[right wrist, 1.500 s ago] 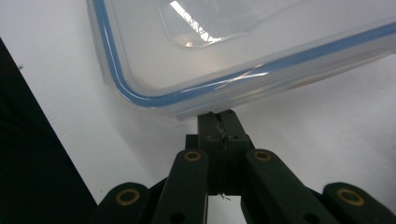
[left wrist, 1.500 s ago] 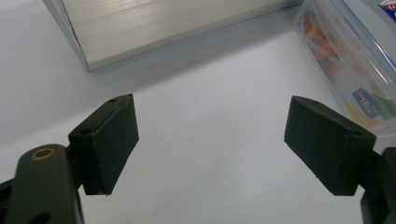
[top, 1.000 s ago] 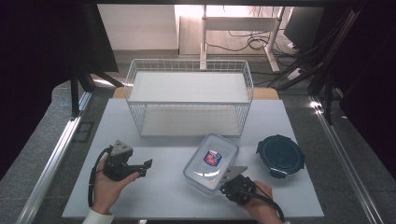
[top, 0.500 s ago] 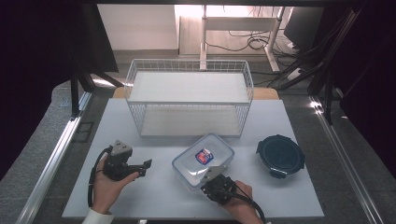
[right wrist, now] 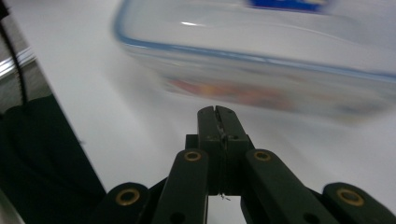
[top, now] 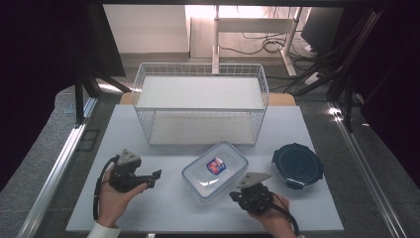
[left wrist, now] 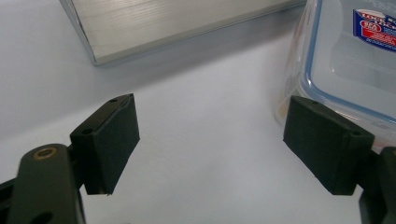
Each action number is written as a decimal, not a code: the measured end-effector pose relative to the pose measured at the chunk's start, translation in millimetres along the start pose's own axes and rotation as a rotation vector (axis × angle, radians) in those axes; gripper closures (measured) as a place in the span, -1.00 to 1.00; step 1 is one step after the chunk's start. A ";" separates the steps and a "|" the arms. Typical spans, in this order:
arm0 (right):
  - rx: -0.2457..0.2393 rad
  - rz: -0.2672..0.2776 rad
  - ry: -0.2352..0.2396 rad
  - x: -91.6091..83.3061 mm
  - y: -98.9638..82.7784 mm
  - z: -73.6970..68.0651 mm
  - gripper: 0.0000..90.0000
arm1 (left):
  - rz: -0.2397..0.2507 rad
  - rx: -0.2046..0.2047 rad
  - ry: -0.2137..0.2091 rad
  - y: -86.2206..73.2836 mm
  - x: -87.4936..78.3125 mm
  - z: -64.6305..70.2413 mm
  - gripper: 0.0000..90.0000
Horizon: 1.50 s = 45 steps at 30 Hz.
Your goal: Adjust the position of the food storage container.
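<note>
We see a clear lidded container (top: 215, 171) lying on the white tabletop (top: 163, 218), between our two hands and just in front of the white wire basket (top: 200, 104). Its lid has a blue seal line and a red and blue label. From the high view it sits askew, one corner towards the right tongs (top: 233, 197) and one long side towards the left tongs (top: 157, 174).

The left gripper view brings in the container's (left wrist: 345, 60) wall and blue-edged lid at the upper right, just beyond one pad, and a bright metal rail (left wrist: 177, 23) lying across the top. The right gripper view shows the container's (right wrist: 261, 70) near side low and close, blurred, with colour showing faintly through the wall.

The left tongs (left wrist: 210, 140) stand spread wide with bare tabletop between the pads; they hold nothing, and the container lies just beside one pad. Whether that pad touches it we cannot tell. The right tongs (right wrist: 217, 122) are pressed together with nothing between them, their tip just short of the container's side.

A dark round lid (top: 297, 164) lies well to the right of the container, near the tabletop's right edge. Open tabletop runs to the left of the container and along the front edge by our hands; the basket closes off the back.
</note>
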State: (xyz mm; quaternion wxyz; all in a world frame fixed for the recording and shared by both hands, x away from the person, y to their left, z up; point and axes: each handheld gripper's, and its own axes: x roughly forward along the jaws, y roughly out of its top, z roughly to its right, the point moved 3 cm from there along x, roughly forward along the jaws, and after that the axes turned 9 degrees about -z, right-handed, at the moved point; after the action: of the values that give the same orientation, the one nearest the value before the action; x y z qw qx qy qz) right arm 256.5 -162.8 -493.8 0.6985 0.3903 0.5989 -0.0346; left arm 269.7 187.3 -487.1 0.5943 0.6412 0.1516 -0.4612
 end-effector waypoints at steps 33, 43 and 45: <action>0.299 0.143 -0.112 -42.0 -37.3 76.9 -0.33 | -0.129 0.164 -0.169 96.8 60.6 37.2 0.85; 0.309 0.134 -0.108 -40.1 -39.0 79.5 -0.35 | -0.169 0.211 -0.170 128.5 110.0 55.3 1.00; 0.313 0.134 -0.111 -40.6 -39.7 80.9 -0.35 | -0.204 0.253 -0.142 134.6 124.2 61.4 1.00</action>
State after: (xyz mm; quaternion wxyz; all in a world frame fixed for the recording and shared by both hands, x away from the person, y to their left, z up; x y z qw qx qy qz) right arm 290.1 -254.8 -480.5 0.6617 0.5310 0.5194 -0.1023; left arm 410.1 54.7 -491.2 0.4683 0.6578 0.1142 -0.5788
